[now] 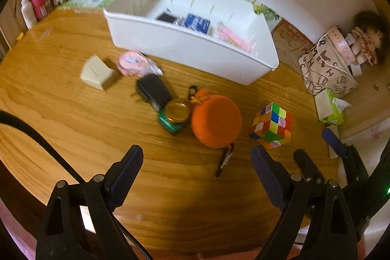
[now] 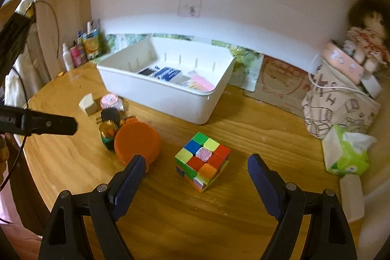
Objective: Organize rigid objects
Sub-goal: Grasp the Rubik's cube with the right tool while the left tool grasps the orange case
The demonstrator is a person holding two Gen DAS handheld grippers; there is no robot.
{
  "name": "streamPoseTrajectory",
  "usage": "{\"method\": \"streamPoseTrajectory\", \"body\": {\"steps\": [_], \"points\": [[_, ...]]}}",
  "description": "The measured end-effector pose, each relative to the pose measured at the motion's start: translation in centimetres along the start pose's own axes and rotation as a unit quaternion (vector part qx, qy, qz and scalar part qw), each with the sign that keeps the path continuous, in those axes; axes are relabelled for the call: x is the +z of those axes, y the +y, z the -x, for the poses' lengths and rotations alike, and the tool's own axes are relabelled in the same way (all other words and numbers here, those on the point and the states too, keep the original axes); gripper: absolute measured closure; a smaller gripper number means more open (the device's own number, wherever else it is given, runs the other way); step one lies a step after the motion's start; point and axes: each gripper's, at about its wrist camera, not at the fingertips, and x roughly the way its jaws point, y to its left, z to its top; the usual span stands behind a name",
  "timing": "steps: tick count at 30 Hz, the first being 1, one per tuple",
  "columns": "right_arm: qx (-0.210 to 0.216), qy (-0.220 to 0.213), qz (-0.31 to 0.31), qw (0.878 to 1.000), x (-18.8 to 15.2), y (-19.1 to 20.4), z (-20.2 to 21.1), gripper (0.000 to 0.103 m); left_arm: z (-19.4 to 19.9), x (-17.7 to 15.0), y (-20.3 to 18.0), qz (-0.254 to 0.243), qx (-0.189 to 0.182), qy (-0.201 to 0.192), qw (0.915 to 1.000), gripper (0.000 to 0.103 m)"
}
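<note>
Both tongs wide open, nothing held. Right tongs [image 2: 195, 171] are lined up on the puzzle cube [image 2: 202, 161]: it sits on the desk [image 2: 170, 223] just ahead, centred in the gap, pads clear of it. Looks like the next pick. Left tongs [image 1: 197, 162] hang over bare wood; the orange round case [image 1: 216, 121] is just ahead of them, small jar [image 1: 174, 115] touching its left side. White bin [image 2: 156, 94] lies beyond, partly filled, probably the drop spot.
</note>
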Motion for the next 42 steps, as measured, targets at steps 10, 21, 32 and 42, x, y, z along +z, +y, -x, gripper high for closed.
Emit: {"method": "streamPoseTrajectory", "body": {"steps": [10,21,32,42], "points": [[0.064,0.038,0.023,0.997,-0.9,-2.1,-4.0,0.017,-5.0,1.4,-0.7,0.079,0.011,0.049,0.9956,0.011],[0.089,0.067,0.028,0.993,-1.0,-3.2,-7.7,0.017,-8.0,3.1,-1.3,0.106,0.017,0.086,0.9906,0.011],[0.103,0.07,0.037,0.992,-0.8,-2.6,-9.8,0.017,-9.3,4.9,-2.4,0.096,0.041,0.101,0.9894,0.011],[0.102,0.065,0.056,0.991,-1.1,-2.0,-10.7,0.017,-12.6,4.8,-1.9,0.143,0.053,0.175,0.9726,0.011]]}}
